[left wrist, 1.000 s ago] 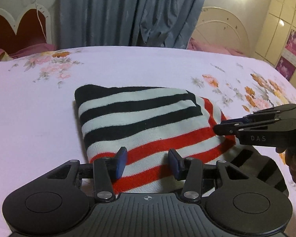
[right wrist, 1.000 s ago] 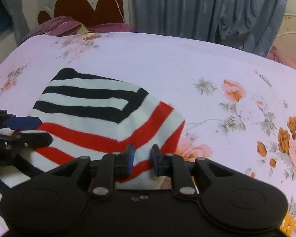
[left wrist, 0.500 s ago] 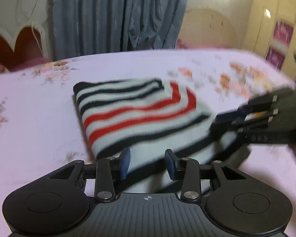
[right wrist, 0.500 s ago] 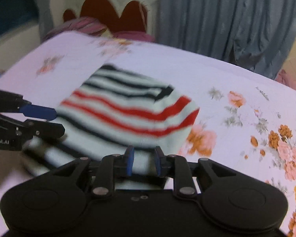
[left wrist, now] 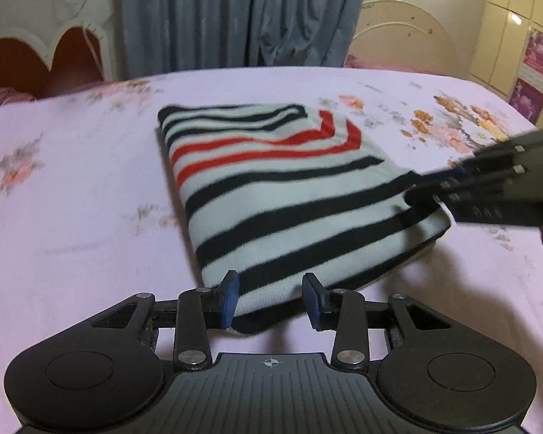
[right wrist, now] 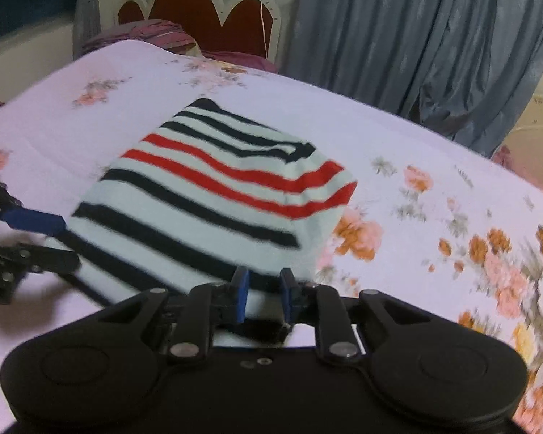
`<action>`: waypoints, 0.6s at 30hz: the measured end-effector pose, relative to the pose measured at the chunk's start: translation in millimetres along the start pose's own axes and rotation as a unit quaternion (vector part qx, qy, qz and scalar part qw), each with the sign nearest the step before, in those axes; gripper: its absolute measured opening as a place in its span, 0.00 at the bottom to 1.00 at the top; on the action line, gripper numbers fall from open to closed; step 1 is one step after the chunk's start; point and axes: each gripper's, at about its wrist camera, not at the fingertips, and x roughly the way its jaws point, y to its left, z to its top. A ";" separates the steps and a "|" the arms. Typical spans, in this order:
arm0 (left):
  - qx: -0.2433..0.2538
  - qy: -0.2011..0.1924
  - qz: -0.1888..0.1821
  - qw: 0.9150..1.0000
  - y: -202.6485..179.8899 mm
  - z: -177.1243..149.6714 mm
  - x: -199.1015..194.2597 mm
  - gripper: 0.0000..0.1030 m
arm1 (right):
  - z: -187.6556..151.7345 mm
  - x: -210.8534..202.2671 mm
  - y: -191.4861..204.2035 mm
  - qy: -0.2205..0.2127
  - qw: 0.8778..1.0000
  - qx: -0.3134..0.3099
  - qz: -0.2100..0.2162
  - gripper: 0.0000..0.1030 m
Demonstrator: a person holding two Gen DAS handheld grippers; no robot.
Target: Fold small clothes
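Note:
A folded striped sweater (left wrist: pixel 278 195), white with black and red stripes, lies on the bed; it also shows in the right wrist view (right wrist: pixel 213 199). My left gripper (left wrist: pixel 271 302) is open, its fingers astride the sweater's near edge. My right gripper (right wrist: pixel 263 294) is open with a narrow gap, the sweater's near right edge between its pads. In the left wrist view the right gripper (left wrist: pixel 427 190) sits at the sweater's right corner. In the right wrist view the left gripper (right wrist: pixel 54 238) sits at the sweater's left corner.
The bed has a pale pink floral sheet (left wrist: pixel 72 188). A red and white headboard (right wrist: pixel 199 11) and pillows stand at the far end. Grey-blue curtains (left wrist: pixel 235 14) hang behind. A second white headboard (left wrist: pixel 405 32) and tiled wall are at the right.
Both grippers have drawn back toward me and away from the red stripes. The black-striped lower part of the sweater now lies flat in front, and the folded piece looks longer.

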 end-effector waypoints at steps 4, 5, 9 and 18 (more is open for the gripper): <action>-0.010 0.005 0.010 1.000 -2.4 -3.1 11.9 0.37 | -22.4 19.1 -5.9 0.035 0.999 0.011 -0.009 0.15; -0.010 0.004 0.014 1.000 -3.8 -3.7 13.1 0.37 | -23.1 19.9 -8.9 0.033 0.999 0.020 -0.006 0.16; -0.007 0.003 0.027 1.000 -8.4 -4.7 14.2 0.37 | -28.3 25.0 -16.5 0.031 0.998 0.046 0.005 0.21; 0.002 0.006 0.057 0.998 -19.9 -2.4 15.0 0.37 | -28.8 22.4 -16.5 0.028 0.998 0.051 0.008 0.21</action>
